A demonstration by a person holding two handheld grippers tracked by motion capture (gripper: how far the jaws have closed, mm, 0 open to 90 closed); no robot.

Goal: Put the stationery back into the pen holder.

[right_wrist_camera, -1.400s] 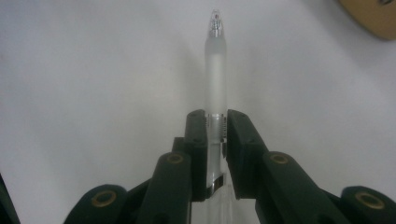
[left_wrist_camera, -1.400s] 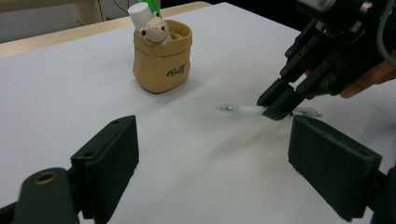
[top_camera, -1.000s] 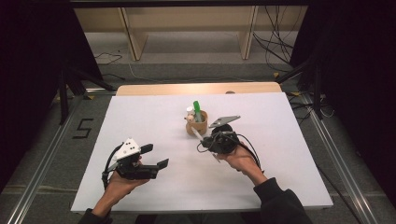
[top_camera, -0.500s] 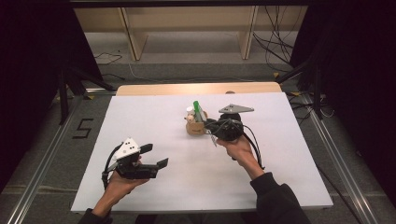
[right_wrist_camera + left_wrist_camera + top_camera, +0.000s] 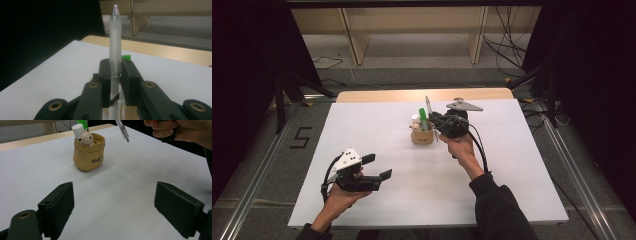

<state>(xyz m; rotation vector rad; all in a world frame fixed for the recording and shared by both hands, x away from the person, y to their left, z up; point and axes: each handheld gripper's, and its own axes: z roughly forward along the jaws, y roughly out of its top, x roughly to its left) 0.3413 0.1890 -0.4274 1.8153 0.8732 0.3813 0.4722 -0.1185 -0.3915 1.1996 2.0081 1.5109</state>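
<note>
Pen point(image 5: 115, 47) clamped, perhaps above pouch point(image 5: 89, 152).

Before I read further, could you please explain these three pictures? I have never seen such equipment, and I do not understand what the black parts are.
A person sits at a white table and holds a hand tool in each hand. Each tool is a gripper with two black jaws and its own small camera.

The high view looks down from above. The other two pictures come from the cameras on the grippers.

On the table stands a small tan holder with a bear figure and a green marker in it.

The right gripper is closed on a clear pen, beside the holder. The left gripper is open, holds nothing and is nearer the person.
</note>
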